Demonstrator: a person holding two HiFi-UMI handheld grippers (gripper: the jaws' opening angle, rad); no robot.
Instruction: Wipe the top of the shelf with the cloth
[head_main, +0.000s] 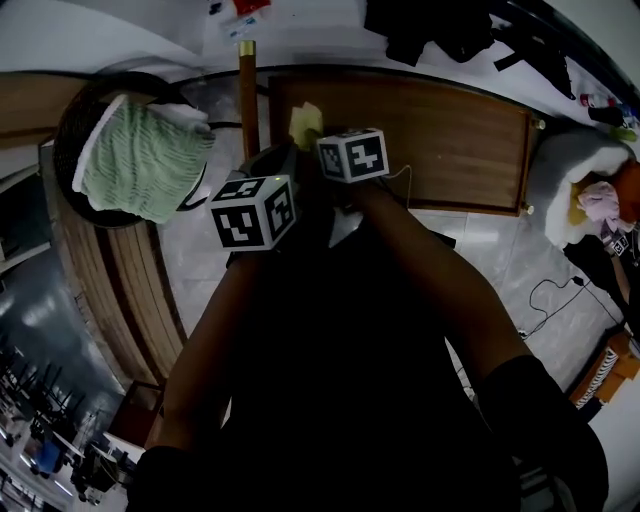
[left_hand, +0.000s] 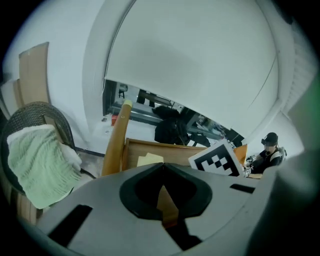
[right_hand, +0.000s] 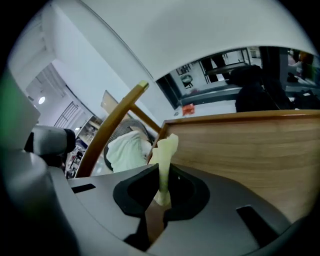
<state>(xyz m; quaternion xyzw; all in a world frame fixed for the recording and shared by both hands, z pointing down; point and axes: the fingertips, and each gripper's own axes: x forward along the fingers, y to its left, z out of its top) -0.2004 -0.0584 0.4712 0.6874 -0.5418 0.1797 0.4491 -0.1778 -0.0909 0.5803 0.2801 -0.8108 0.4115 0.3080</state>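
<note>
Reaching forward side by side, both arms (head_main: 430, 270). Right gripper (right_hand: 161, 174) pinches the cloth (right_hand: 165, 147) at the shelf (right_hand: 250, 150) edge; left gripper (left_hand: 162, 169) closed, empty.

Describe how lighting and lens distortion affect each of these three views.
Head view: the person's arms are an underexposed dark mass, and the shelf edges bow. Left gripper view: black vignetted corners, a bright featureless wall. Right gripper view: the cloth reads sharp; a green blur smears the left edge.

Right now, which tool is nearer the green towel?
Left. The left tool is close beside the green towel; the right tool, clamping the cloth, is farther off by the shelf.
</note>
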